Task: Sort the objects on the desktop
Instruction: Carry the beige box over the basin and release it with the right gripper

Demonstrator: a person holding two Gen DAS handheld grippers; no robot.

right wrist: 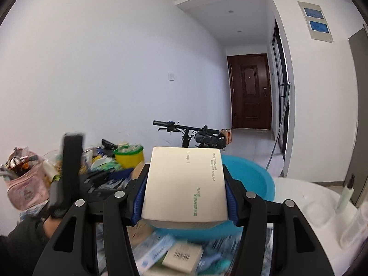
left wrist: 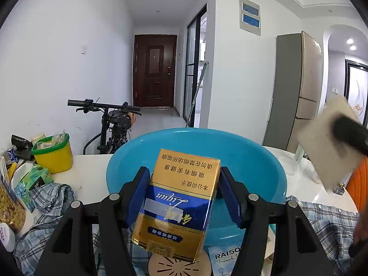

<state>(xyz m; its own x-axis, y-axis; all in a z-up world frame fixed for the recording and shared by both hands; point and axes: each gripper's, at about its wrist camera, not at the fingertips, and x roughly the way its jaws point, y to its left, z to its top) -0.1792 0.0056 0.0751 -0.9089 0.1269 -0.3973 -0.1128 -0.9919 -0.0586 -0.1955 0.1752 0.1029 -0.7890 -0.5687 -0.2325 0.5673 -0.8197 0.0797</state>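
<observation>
A white desk (left wrist: 92, 174) carries a wide blue basin (left wrist: 241, 161), with a plaid shirt (left wrist: 331, 220) and loose packets crowded before it. My left gripper (left wrist: 182, 197) has its jaws clamped on a gold-and-blue cigarette pack (left wrist: 177, 202), tilted above the basin's near rim. My right gripper (right wrist: 184, 197) grips a cream-coloured skin-cream box (right wrist: 186, 184) above the clutter.

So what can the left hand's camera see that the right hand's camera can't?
Only the left wrist view shows the gold and blue cigarette pack clamped in the left gripper, and the plaid shirt. Only the right wrist view shows the pink pouch. Both show the blue basin, the cream box gripped by the right gripper, and the yellow tub.
</observation>
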